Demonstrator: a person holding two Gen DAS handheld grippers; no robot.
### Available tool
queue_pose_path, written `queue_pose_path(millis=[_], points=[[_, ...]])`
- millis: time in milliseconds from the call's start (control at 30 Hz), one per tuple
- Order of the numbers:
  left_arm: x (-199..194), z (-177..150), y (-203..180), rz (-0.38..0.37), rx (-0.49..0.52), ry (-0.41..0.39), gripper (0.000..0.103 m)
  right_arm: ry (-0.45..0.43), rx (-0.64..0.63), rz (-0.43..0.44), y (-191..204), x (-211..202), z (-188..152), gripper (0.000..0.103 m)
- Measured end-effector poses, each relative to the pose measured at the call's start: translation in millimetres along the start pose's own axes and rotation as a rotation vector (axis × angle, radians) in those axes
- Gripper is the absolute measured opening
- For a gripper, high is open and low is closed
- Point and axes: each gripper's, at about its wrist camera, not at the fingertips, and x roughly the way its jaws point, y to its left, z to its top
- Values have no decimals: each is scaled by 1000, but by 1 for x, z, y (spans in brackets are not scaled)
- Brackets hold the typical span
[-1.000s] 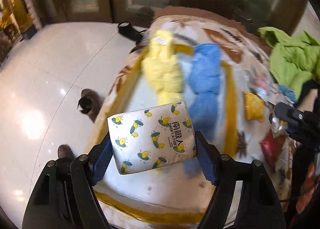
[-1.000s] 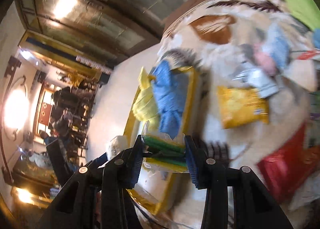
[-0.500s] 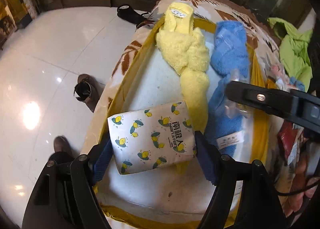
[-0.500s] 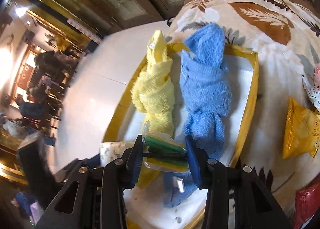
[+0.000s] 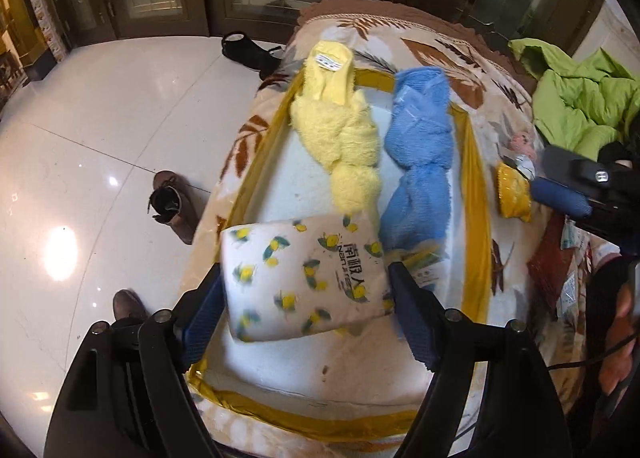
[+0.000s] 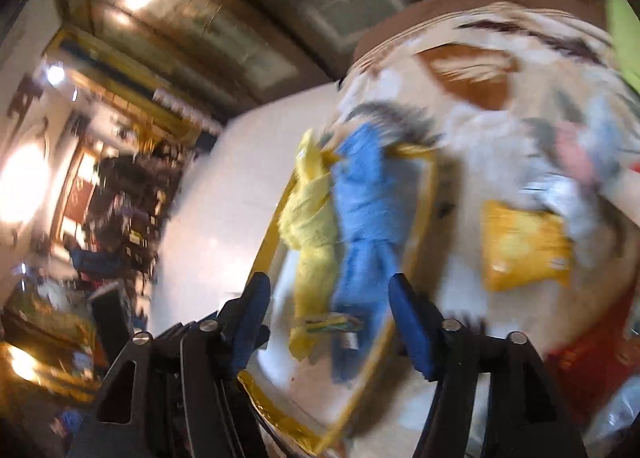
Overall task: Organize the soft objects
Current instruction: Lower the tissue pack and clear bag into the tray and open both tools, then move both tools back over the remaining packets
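My left gripper (image 5: 306, 314) is shut on a white tissue pack (image 5: 304, 278) printed with lemons, held low over the near end of a yellow-rimmed tray (image 5: 476, 217). The pack looks blurred. A twisted yellow towel (image 5: 340, 129) and a twisted blue towel (image 5: 420, 145) lie side by side in the tray. A green-and-yellow sponge pack (image 6: 332, 324) rests in the tray at the blue towel's near end, also showing as the sponge pack (image 5: 420, 262) beside the tissue pack. My right gripper (image 6: 328, 322) is open and empty above it, its view smeared by motion.
The tray sits on a leaf-patterned blanket (image 5: 440, 41). To its right lie a yellow snack bag (image 5: 514, 193), a red bag (image 6: 592, 370) and a green garment (image 5: 580, 105). Shoes (image 5: 172, 209) stand on the white floor on the left. A hand (image 5: 620, 318) shows at the right edge.
The right gripper let go of the sponge pack, which now lies in the tray, and has pulled back to the right. The left gripper still carries the tissue pack over the tray.
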Motion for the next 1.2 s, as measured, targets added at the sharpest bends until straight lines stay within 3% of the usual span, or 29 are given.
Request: queue_pose_path(millis=[200,400,600,900,1200], points=[[9,-1,7,-8,-39,44,79,-33,87,4,-43,-37,-7,66],[-9,-3,-1,-16,-26,12,79,-114,108,3,-65,-82,-19,66],[-14,-1,-43,-94,36,15,79,-184,164,-58,-98,-121,-23,68],[9,20,-131,-141,145,43,79,-213,243,-100,-137,-147,-33,69],[44,42,-184,-77,181,61,79,-234,244,-192,-160,-148,-24,72]])
